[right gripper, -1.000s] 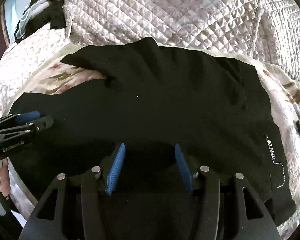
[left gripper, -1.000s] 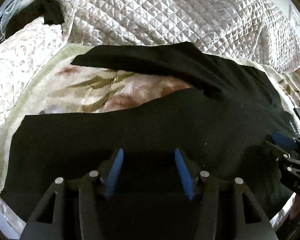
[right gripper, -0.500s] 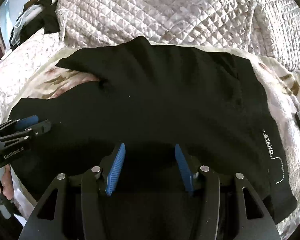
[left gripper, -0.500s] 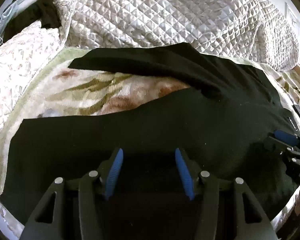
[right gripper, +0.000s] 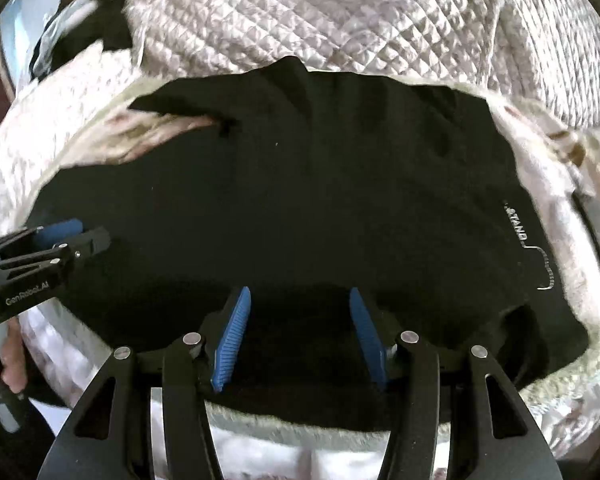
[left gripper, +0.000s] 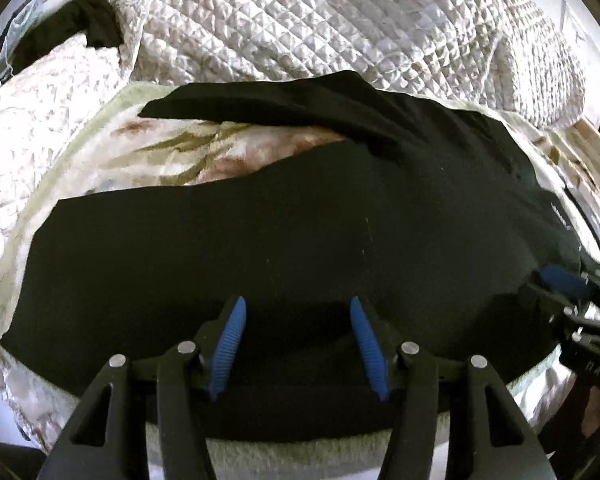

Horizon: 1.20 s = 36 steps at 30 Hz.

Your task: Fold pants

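1. Black pants [left gripper: 300, 240] lie spread on the bed [left gripper: 204, 152], legs splayed apart, ready for folding.
2. Left gripper [left gripper: 296, 340] and right gripper [right gripper: 296, 332] hover over the near hem, jaws spread, apparently pinching nothing.

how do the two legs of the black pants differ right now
The near leg lies broad and flat across the blanket, reaching far out to the left; the far leg looks narrower and rumpled, ending short of it. The near leg sits just past the left claw; the far leg runs along the quilt. A wedge of bare blanket separates them. Both are plain black and join at the waist end on the right.
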Tool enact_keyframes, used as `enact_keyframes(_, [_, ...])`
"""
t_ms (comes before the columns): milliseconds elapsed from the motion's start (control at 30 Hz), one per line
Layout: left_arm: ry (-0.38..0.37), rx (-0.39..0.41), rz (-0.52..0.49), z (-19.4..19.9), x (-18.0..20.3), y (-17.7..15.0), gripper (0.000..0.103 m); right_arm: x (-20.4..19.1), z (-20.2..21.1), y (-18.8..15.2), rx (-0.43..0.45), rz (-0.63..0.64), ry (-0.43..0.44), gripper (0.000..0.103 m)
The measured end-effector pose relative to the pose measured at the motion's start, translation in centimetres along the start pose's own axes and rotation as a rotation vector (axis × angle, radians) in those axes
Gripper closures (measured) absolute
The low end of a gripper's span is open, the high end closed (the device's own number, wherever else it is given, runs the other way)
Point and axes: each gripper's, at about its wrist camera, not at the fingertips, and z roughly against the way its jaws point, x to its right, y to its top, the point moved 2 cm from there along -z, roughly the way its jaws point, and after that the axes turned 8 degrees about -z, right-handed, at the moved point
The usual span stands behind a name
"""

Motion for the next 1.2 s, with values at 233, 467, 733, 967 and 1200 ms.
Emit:
enact_keyframes(233, [-0.045,0.018,0.009,0.5,-1.2,2.8,0.045,0.2,1.3,4.2,0.043,0.024,0.089,0.049])
enact_keyframes(467, [-0.042,0.055,-0.035,-1.9,-4.1,9.5,0.042,1.6,-1.1,10.5,0.032,0.096,0.131,0.046])
enact_keyframes(733, [-0.066,0.085,-0.025,-7.6,-7.6,17.6,0.032,4.0,-6.0,17.1,0.008,0.174,0.141,0.044])
enact_keyframes(967, [-0.060,0.089,-0.023,-14.1,-8.6,23.1,0.027,6.2,-11.9,22.3,-0.027,0.197,0.125,0.044])
enact_keyframes(1200, [-0.048,0.028,-0.055,-20.4,-7.8,25.1,0.025,7.9,-18.0,25.8,-0.085,0.167,0.134,0.044])
